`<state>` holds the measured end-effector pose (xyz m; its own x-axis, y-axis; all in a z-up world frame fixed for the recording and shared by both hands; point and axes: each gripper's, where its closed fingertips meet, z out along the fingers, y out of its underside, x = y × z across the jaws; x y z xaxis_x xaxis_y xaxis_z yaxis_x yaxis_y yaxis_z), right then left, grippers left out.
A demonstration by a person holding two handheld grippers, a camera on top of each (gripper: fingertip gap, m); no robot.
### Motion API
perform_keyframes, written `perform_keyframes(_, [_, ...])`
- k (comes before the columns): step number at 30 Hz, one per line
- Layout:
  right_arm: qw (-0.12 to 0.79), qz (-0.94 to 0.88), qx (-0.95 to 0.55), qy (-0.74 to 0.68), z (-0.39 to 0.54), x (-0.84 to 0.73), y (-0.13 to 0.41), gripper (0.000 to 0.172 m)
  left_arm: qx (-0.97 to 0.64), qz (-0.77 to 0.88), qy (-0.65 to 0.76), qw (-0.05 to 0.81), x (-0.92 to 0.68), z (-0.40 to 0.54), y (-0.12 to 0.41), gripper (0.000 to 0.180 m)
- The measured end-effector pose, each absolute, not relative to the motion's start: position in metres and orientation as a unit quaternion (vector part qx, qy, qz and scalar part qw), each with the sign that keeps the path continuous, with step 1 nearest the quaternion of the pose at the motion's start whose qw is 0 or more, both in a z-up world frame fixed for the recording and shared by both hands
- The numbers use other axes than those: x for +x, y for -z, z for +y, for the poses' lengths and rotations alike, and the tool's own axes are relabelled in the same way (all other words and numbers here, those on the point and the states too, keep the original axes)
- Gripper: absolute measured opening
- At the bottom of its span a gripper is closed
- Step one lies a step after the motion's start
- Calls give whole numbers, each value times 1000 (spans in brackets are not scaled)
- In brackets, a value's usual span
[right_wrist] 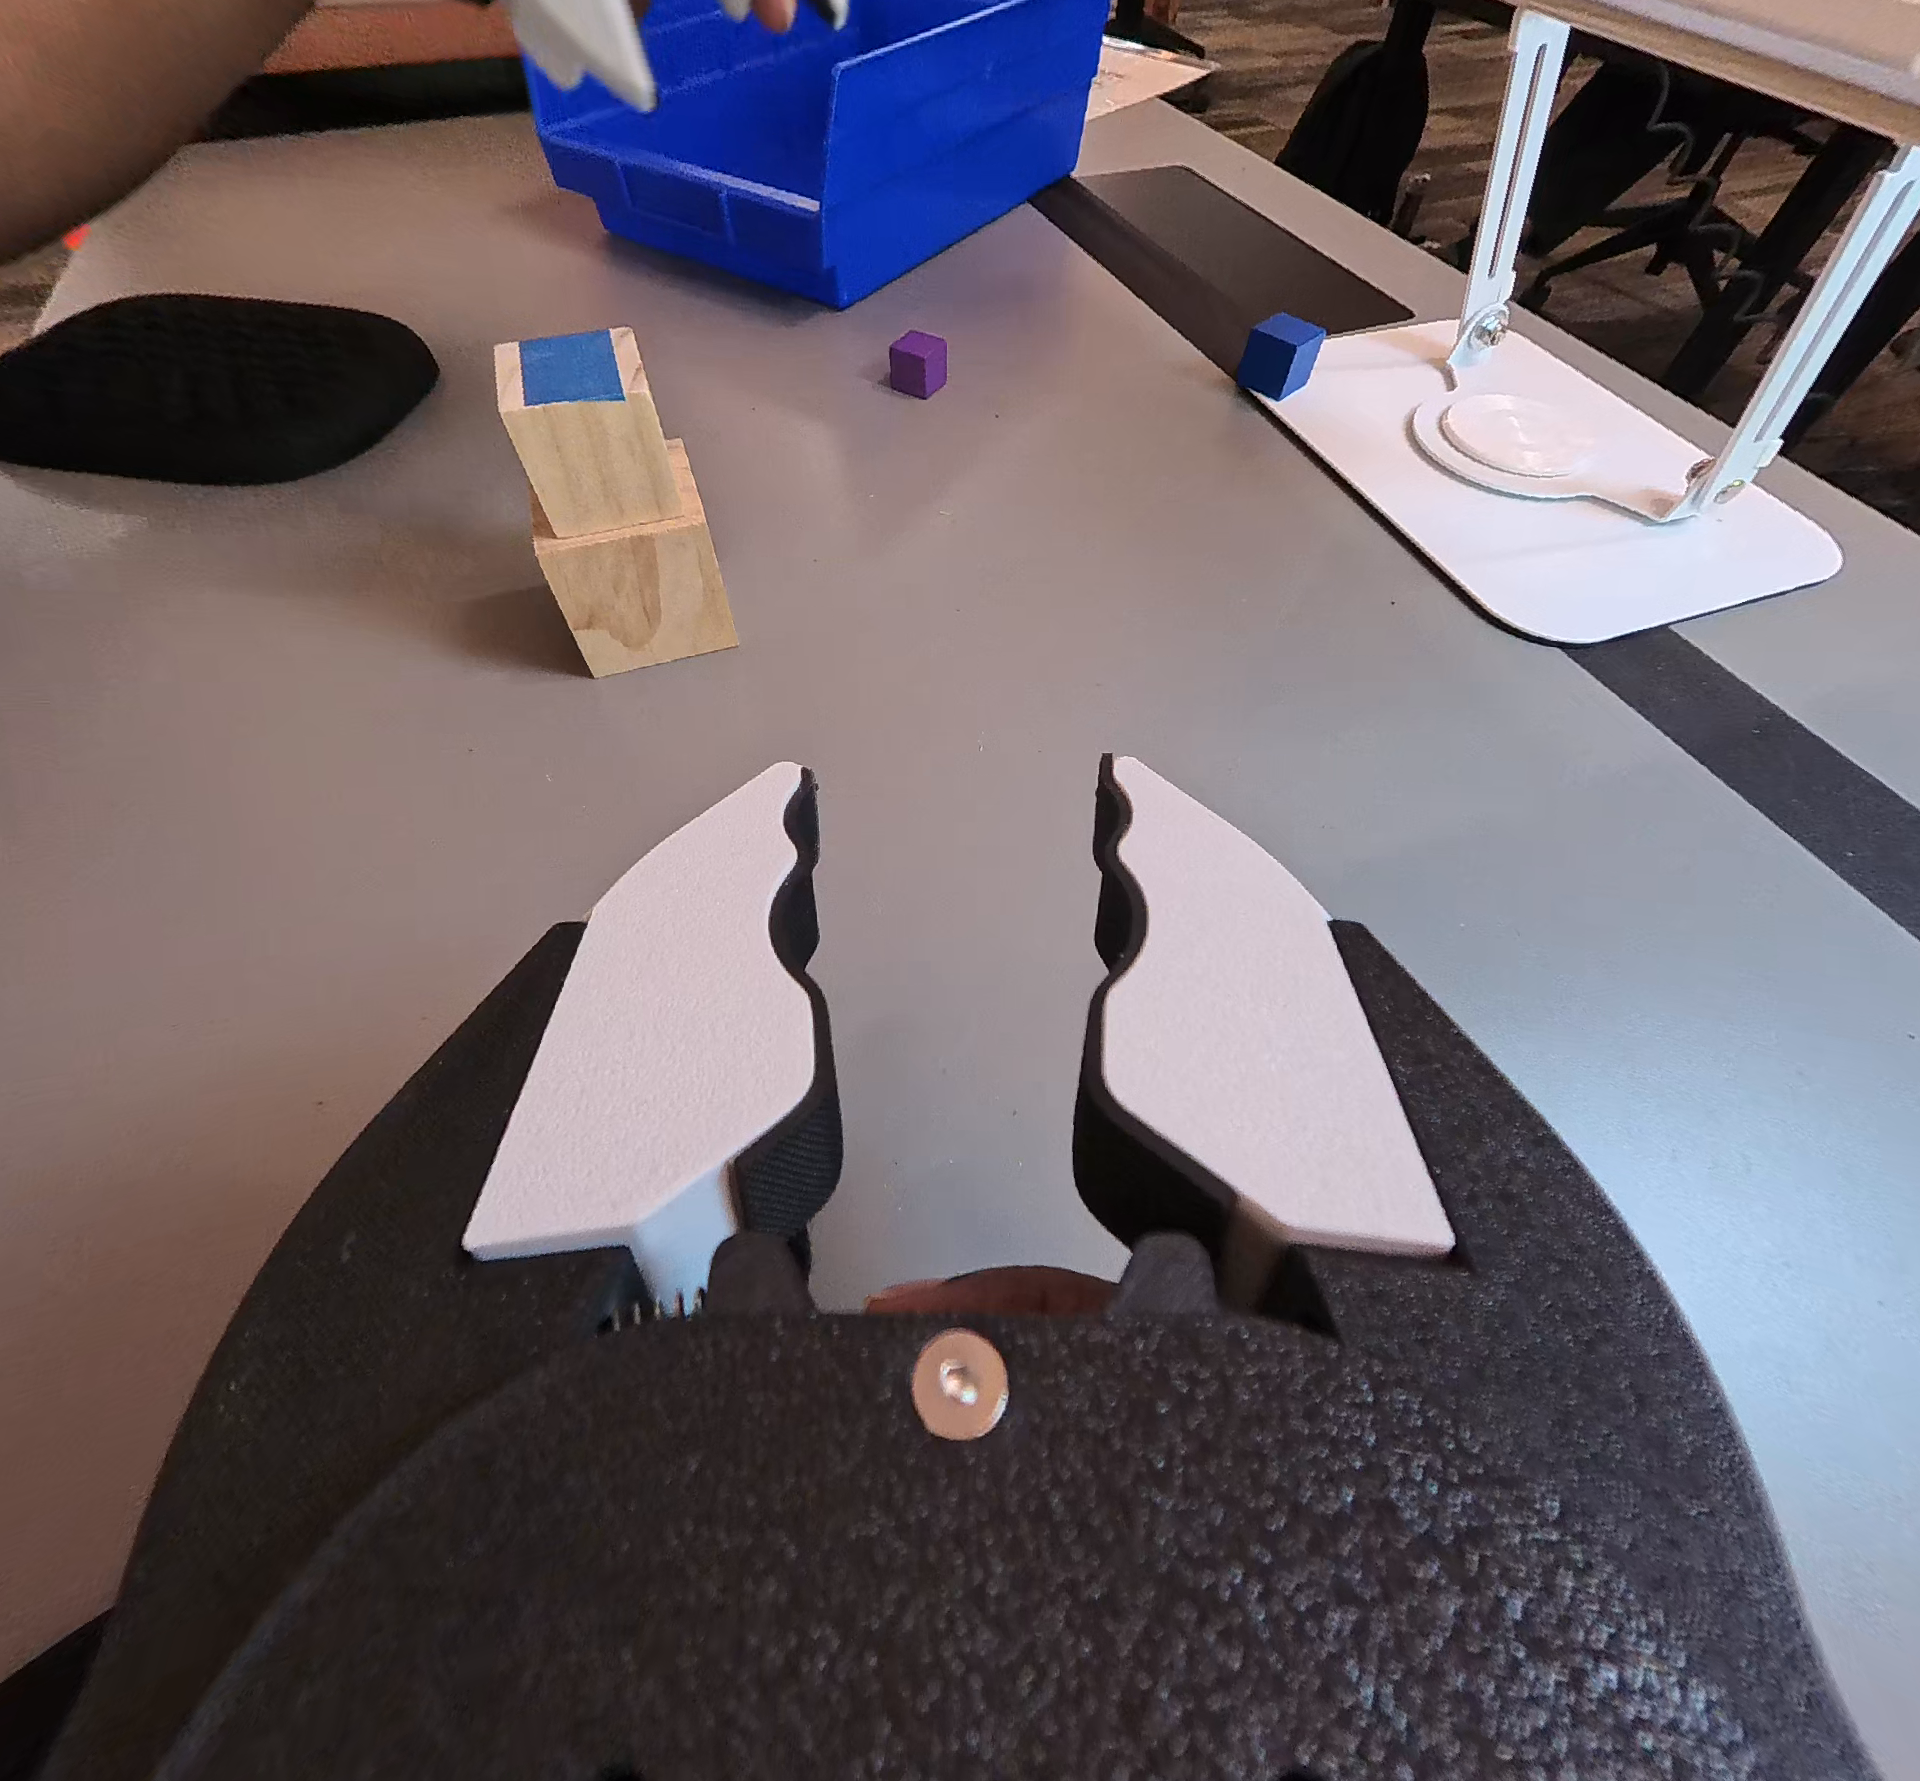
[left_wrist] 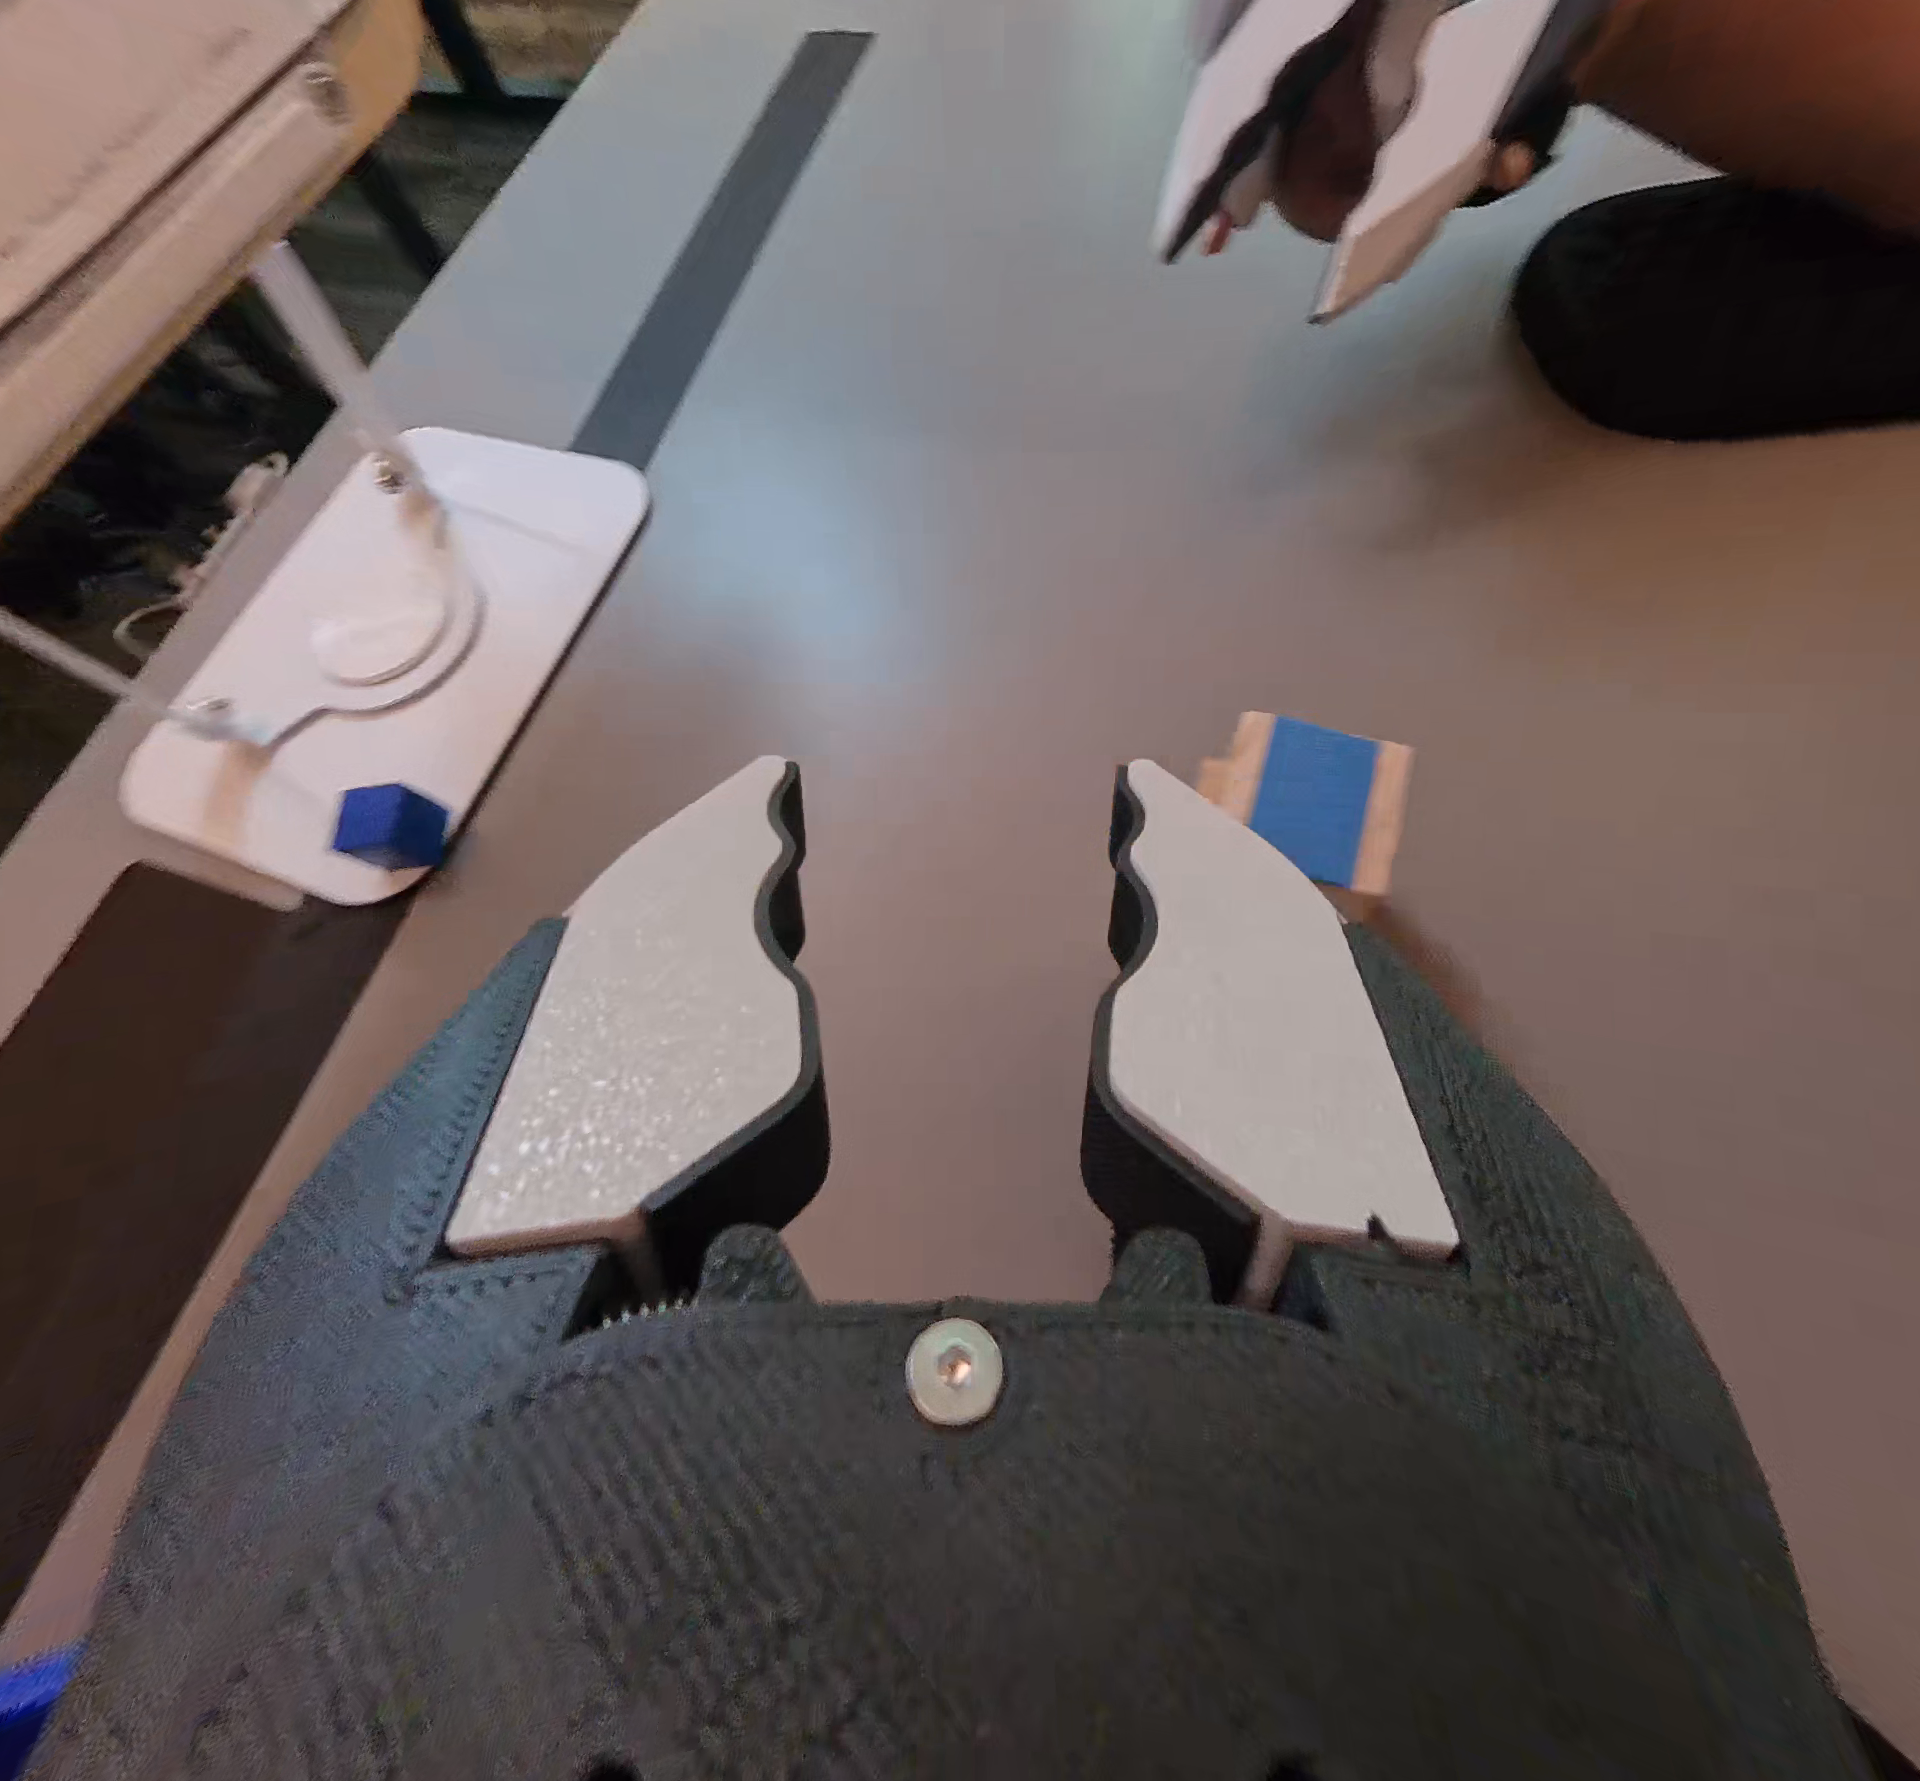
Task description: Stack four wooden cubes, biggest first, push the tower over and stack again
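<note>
two wooden cubes are stacked on the grey counter (right_wrist: 1039, 651): the larger wooden cube (right_wrist: 639, 588) at the bottom and the second wooden cube (right_wrist: 587, 448), with a patch of blue tape on top, sitting on it slightly askew and set towards the far left. the small purple cube (right_wrist: 918, 364) lies alone on the counter just past the stack, and the blue cube (right_wrist: 1284, 356) rests against the edge of the white stand base (right_wrist: 1662, 568), well apart from the tower.

the left gripper (left_wrist: 956, 796) has its fingers released with only bare counter between them; the right gripper (right_wrist: 956, 786) is likewise spread and carries nothing.

the step in hand looks like fetching the third cube — probably the blue one, the bigger of the two. come in low and square to two flat faces, close on the middle of the cube, and lift it clear of the stand base before travelling. set it down centred on the taped top — gently, since the upper block sits off-centre and a sideways nudge could tip it.
</note>
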<state>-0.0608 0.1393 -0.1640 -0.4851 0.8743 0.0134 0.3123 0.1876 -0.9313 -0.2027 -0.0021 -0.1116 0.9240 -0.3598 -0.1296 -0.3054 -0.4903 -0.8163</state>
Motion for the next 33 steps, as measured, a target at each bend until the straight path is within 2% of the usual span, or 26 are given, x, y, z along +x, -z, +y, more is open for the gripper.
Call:
perform_keyframes(5, [291,-715,-414,-483,138,-61,164,51,-903,151,-41,399,-269,1,113,58])
perform_keyframes(14, [291,-716,-415,-480,140,-60,165,51,-971,152,-61,173,-329,-8,178,58])
perform_keyframes(17, [294,-714,-414,-482,141,-59,163,51,-972,175,-63,141,-321,-1,193,57])
perform_keyframes(20, [292,-715,-414,-482,142,-59,163,51,-971,165,-85,153,-323,23,199,53])
perform_keyframes(27, [298,-719,-410,-475,142,-58,162,51,-939,-40,-98,328,-361,103,204,60])
perform_keyframes(33, [306,-715,-409,-478,146,-55,157,51,-899,-163,-108,392,-397,123,231,65])
